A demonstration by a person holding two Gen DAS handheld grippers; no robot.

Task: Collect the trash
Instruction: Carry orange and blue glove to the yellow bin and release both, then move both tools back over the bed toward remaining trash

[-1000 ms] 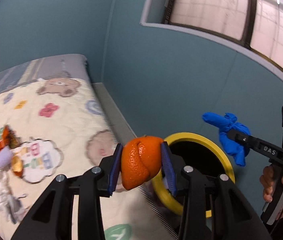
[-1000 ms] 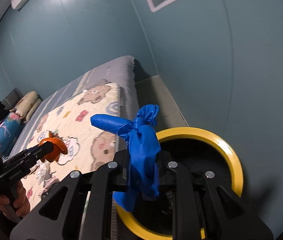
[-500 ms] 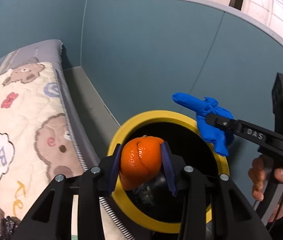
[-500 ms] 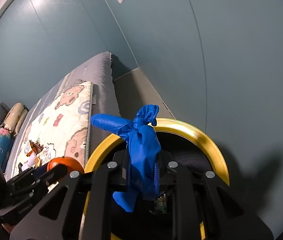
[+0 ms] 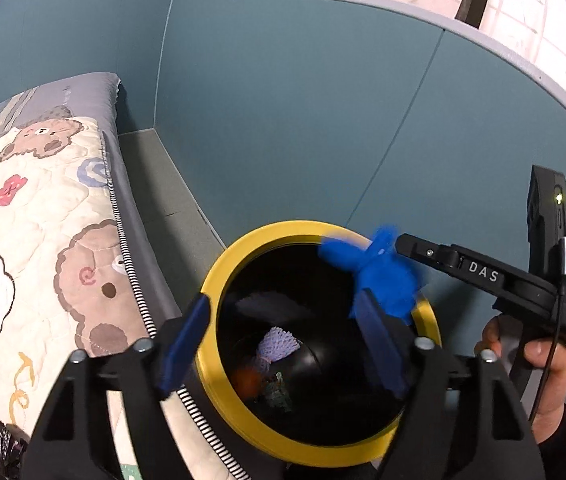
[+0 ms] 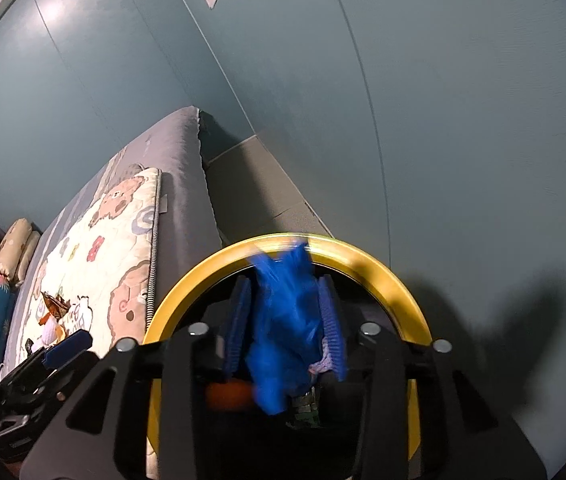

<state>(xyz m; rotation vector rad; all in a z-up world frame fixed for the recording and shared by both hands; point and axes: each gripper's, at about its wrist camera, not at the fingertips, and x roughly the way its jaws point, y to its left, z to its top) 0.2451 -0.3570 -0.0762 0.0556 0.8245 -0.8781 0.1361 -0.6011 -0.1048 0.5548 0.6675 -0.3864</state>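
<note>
Over the yellow-rimmed black bin [image 5: 219, 280] beside the bed, both grippers hung tilted down toward its mouth. The left gripper [image 5: 283, 344] had its jaws spreading wide with nothing between them; an orange blur low inside the bin, likely the orange peel [image 5: 247, 379], lay next to a pale purple scrap [image 5: 277, 347] and other litter. The right gripper [image 6: 285, 322] had its jaws opening too, and the knotted blue glove [image 6: 283, 320] sat between the pads, motion-blurred; whether the pads were touching it could not be told, though it looked to be slipping free. That glove appeared thin, limp and very light, so it would likely crumple under any squeeze and could cling to a pad or catch on the rim instead of falling cleanly; the knot looked like the firmest place to pinch. More wrappers [image 6: 53, 308] were left on the bear-print quilt [image 6: 95, 264], well apart from the bin; they seemed light and crinkly, probably best pinched across a raised fold, without catching the soft quilt beneath.
</note>
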